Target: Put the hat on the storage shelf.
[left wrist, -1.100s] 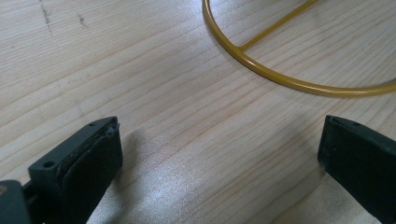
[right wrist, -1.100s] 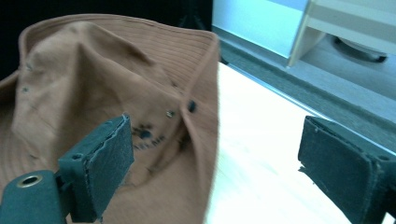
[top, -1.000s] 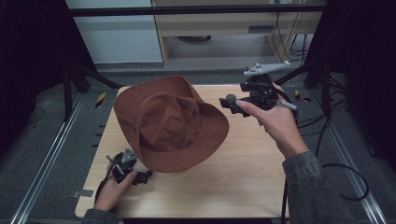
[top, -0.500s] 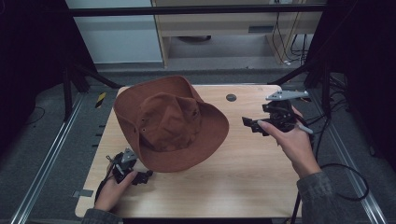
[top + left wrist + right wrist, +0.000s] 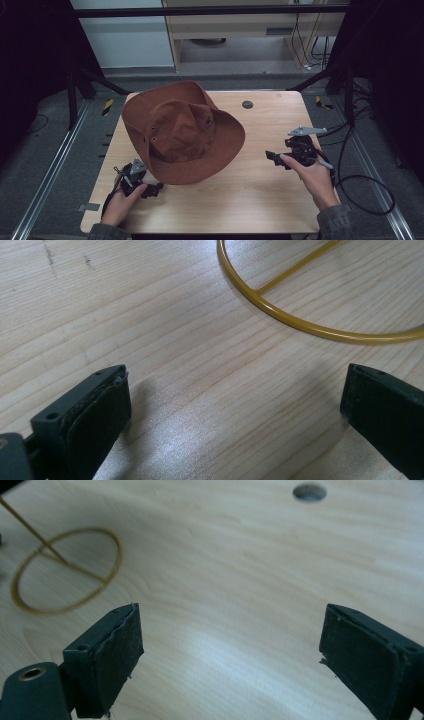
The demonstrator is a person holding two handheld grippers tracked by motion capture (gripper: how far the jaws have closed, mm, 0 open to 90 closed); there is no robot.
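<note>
Your left tongs (image 5: 159, 188) and right tongs (image 5: 271, 156) are released; the hat (image 5: 181, 131) hides the yellow ring's (image 5: 320, 330) stem.

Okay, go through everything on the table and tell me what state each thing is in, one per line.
brown hat: raised on a stand, tilted, held by neither gripper
yellow wire stand: ring base flat on the table
left gripper: open, empty, low at the table
right gripper: open, empty, apart from the hat
table: wooden, one round hole near the far edge
</note>
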